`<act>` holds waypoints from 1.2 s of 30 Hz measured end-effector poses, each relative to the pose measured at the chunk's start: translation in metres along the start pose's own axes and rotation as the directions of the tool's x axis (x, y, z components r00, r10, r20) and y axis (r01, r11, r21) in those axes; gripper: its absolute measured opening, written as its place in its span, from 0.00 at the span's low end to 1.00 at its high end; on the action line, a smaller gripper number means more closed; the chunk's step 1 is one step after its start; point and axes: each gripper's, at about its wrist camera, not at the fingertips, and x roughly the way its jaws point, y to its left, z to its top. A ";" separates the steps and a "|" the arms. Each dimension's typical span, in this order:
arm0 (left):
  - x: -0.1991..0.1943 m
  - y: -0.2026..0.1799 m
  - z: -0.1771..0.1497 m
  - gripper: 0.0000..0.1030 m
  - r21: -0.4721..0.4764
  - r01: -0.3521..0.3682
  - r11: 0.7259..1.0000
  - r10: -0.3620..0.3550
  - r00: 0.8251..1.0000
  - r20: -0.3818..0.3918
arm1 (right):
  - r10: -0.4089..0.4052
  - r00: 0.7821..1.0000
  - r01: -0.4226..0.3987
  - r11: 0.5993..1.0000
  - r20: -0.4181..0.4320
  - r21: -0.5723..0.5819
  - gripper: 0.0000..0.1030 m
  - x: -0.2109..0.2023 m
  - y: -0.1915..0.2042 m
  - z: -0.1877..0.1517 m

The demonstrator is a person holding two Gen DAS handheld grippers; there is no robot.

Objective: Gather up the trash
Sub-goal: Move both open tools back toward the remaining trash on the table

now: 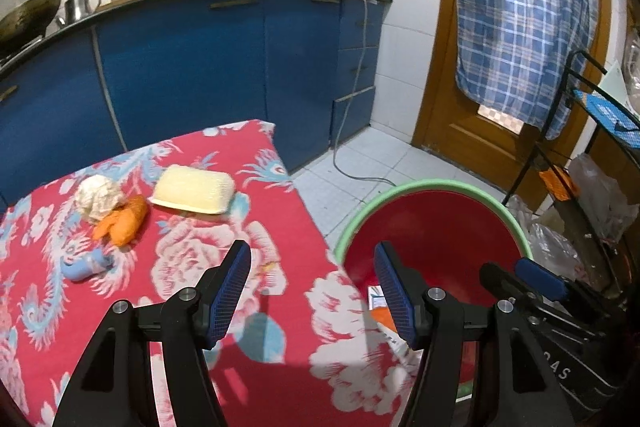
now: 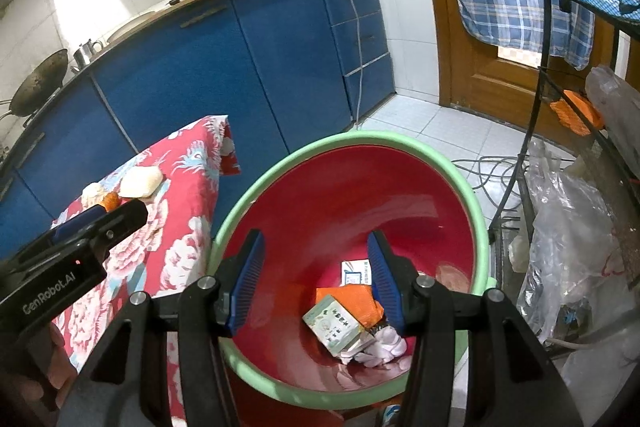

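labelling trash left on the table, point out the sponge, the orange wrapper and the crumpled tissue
sponge (image 1: 192,190), left wrist view, middle of its top face
orange wrapper (image 1: 122,223), left wrist view, its middle
crumpled tissue (image 1: 98,195), left wrist view, top of the wad

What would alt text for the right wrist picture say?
The open, empty right gripper hangs over a red bin with a green rim that holds a small carton, orange wrapper and crumpled paper. The left gripper is beside a flowered table.

surface: table under red floral cloth | far end, left to right: crumpled white paper, orange wrapper, pale sponge block | near-left: light-blue scrap | floor right of table: red basin with green rim
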 end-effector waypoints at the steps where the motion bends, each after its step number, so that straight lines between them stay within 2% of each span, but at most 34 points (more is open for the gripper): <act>1: -0.002 0.004 0.000 0.64 -0.003 -0.007 1.000 0.007 1.000 0.003 | 0.005 1.000 -0.005 1.000 0.000 -0.004 0.53 -0.001 0.003 0.000; 13: -0.025 0.072 0.007 0.64 -0.082 -0.130 0.988 0.132 0.991 0.025 | 0.061 0.998 -0.061 0.997 0.002 -0.057 0.53 -0.010 0.042 0.006; 20: -0.025 0.119 0.007 0.64 -0.116 -0.198 0.973 0.199 0.980 -0.008 | 0.099 0.995 -0.100 0.991 -0.013 -0.087 0.53 -0.007 0.069 0.008; 25: -0.024 0.160 0.009 0.64 -0.179 -0.241 0.954 0.237 0.970 -0.043 | 0.122 0.992 -0.125 0.986 -0.032 -0.107 0.53 -0.002 0.087 0.007; 30: -0.016 0.195 0.007 0.64 -0.267 -0.260 0.928 0.245 0.966 -0.086 | 0.135 0.990 -0.140 0.982 -0.043 -0.130 0.53 0.002 0.102 0.006; 36: 0.001 0.221 -0.001 0.64 -0.334 -0.290 0.897 0.255 0.956 -0.147 | 0.139 0.989 -0.145 0.978 -0.054 -0.148 0.53 0.008 0.114 0.006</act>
